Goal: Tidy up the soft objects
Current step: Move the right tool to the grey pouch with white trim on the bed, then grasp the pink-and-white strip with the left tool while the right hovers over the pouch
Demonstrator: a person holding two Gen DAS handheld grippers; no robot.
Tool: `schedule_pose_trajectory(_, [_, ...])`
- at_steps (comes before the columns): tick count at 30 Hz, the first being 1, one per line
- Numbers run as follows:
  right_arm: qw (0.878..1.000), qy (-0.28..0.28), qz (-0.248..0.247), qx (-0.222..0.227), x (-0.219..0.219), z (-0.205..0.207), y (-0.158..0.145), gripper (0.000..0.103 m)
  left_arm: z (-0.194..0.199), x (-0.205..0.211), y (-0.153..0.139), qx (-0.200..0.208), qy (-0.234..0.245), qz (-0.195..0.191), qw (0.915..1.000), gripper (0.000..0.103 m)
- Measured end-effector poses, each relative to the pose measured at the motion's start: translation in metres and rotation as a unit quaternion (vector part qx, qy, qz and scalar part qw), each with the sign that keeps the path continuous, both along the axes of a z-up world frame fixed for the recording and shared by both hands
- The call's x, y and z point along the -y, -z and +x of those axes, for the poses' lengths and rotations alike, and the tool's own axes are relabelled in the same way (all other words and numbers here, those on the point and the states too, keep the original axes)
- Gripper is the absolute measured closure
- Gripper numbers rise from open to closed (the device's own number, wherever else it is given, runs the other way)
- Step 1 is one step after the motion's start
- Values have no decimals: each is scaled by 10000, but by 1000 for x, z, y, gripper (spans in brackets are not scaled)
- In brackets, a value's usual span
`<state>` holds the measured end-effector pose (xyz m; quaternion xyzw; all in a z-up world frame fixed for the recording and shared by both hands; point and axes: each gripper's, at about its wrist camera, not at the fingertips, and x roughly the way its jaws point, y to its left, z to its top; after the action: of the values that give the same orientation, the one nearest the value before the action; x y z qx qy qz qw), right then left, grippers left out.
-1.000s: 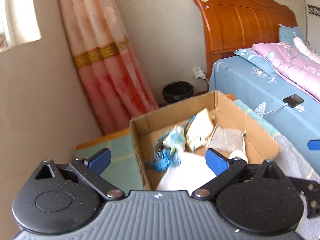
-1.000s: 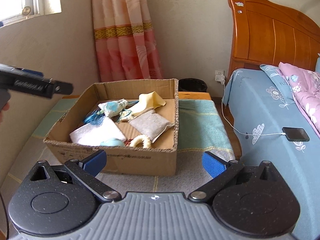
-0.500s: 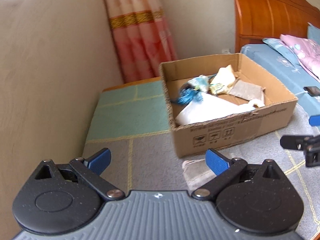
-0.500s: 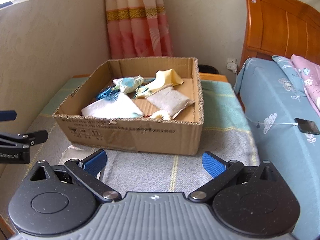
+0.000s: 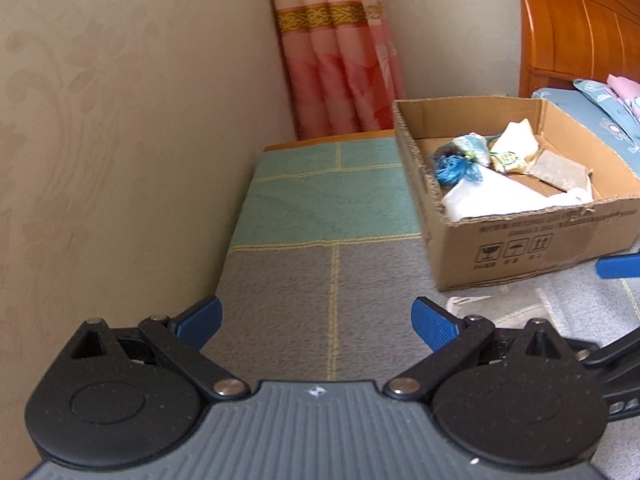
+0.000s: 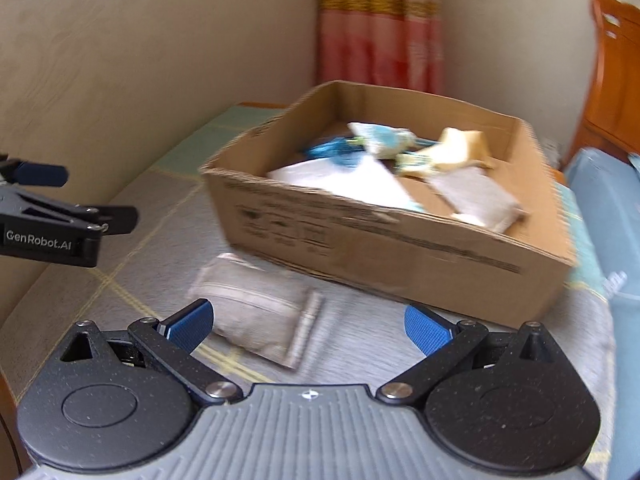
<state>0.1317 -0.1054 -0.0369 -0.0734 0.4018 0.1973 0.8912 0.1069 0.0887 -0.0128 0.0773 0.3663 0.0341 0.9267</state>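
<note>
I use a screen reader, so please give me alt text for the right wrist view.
The open right gripper hovers over a grey pouch lying on a checked blanket before a cardboard box of soft items. The left gripper enters from the left.

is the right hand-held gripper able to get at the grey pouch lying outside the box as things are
Probably yes. The grey pouch lies flat on the blanket just ahead of the open right hand-held gripper, nothing on it. The cardboard box stands behind it and the left hand-held gripper is off to one side.
</note>
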Motion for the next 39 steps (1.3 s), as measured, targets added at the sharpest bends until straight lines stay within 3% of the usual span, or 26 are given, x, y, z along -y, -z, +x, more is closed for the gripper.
schedule_pose_trajectory(7, [9994, -283, -184, -10, -47, 11, 17, 0, -2, -15, 4, -28, -125, -129, 9998, 2])
schedule_pose_trajectory(12, [9985, -75, -547, 55, -60, 12, 32, 0, 0, -17, 9, -104, -96, -178, 9997, 2])
schedule_pose_trajectory(19, [9983, 341, -417, -219, -25, 7, 34, 0, 3, -10, 12, -144, 30, -185, 9997, 2])
schedule_pose_trajectory(30, [9948, 874, -434, -281, 25, -6, 32, 0, 6, 5, 15, -262, 284, -178, 9991, 2])
schedule_pose_trajectory(35, [9885, 1406, -434, -337, 51, -8, 31, 0, 9, 16, 17, -339, 470, -162, 9982, 2])
schedule_pose_trajectory(39, [9905, 1246, -473, -337, 53, -15, 30, 0, 19, 24, 23, -397, 577, -163, 9974, 2])
